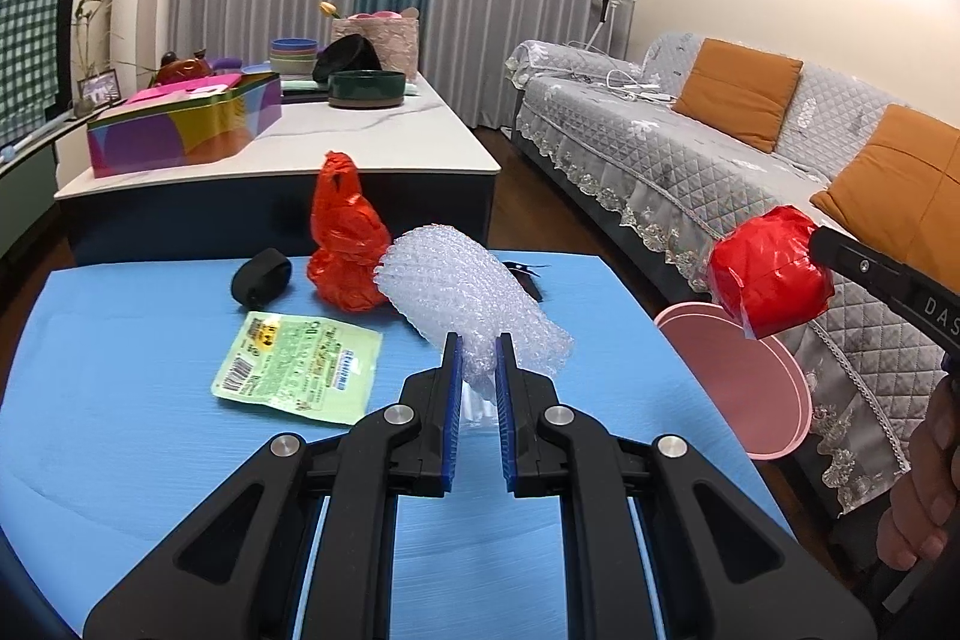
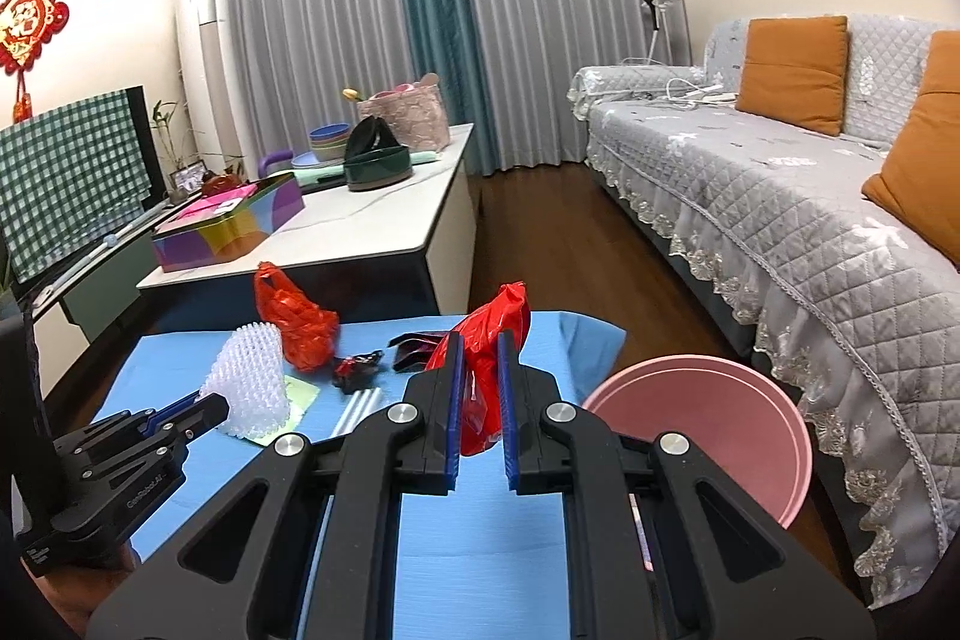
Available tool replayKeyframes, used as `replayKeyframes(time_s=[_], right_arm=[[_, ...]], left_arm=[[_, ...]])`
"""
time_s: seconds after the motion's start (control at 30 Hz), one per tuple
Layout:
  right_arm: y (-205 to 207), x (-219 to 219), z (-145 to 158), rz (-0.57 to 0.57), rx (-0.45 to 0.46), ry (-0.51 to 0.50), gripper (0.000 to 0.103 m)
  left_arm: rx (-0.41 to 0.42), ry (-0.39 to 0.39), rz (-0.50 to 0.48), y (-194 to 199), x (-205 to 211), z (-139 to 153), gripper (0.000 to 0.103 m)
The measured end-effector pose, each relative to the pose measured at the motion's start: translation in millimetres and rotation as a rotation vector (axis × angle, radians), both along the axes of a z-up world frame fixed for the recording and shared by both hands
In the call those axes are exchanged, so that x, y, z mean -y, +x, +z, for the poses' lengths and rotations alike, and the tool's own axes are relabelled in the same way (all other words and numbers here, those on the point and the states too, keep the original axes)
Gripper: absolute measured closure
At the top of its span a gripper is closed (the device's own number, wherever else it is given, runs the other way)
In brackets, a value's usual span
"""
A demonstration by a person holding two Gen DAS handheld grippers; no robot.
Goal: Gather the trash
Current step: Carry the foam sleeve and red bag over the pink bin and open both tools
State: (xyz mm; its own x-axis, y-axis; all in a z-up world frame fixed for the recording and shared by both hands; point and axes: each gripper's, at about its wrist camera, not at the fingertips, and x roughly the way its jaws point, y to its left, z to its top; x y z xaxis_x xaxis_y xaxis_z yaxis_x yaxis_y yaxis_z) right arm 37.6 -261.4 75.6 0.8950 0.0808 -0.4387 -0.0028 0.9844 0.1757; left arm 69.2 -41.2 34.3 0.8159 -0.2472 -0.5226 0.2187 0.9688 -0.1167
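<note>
While sitting on the blue table [image 1: 120,340], lying flat at the left: a green packet [image 1: 298,369], with a black strap roll [image 1: 261,276] just behind it. Standing further right, a crumpled red bag [image 1: 347,244], touching the bubble wrap [image 1: 468,301]. Gripping the near end of that bubble wrap, the left gripper [image 1: 479,376], jaws narrowed onto it. Lying beyond, near the table's far edge, dark wrappers [image 2: 384,358] and white straws [image 2: 360,409]. Holding a second red bag [image 2: 486,370] clear of the table, the right gripper [image 2: 480,388], jaws pinching it tight. Sitting at the table's right edge, beneath that bag, a pink bin [image 2: 720,418].
</note>
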Motion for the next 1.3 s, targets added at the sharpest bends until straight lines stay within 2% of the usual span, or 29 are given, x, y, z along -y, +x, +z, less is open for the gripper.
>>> replayKeyframes(time_s=[0.9,1.3], right_arm=[[2,78,-21,-0.168,-0.032,-0.002,0.092],[1,115,-34,-0.245,-0.055,-0.001,0.092]], left_arm=[[-0.022,-0.023,-0.121,24,80,-19,0.092],[-0.012,-0.014,-0.213,30,127,-24,0.092]])
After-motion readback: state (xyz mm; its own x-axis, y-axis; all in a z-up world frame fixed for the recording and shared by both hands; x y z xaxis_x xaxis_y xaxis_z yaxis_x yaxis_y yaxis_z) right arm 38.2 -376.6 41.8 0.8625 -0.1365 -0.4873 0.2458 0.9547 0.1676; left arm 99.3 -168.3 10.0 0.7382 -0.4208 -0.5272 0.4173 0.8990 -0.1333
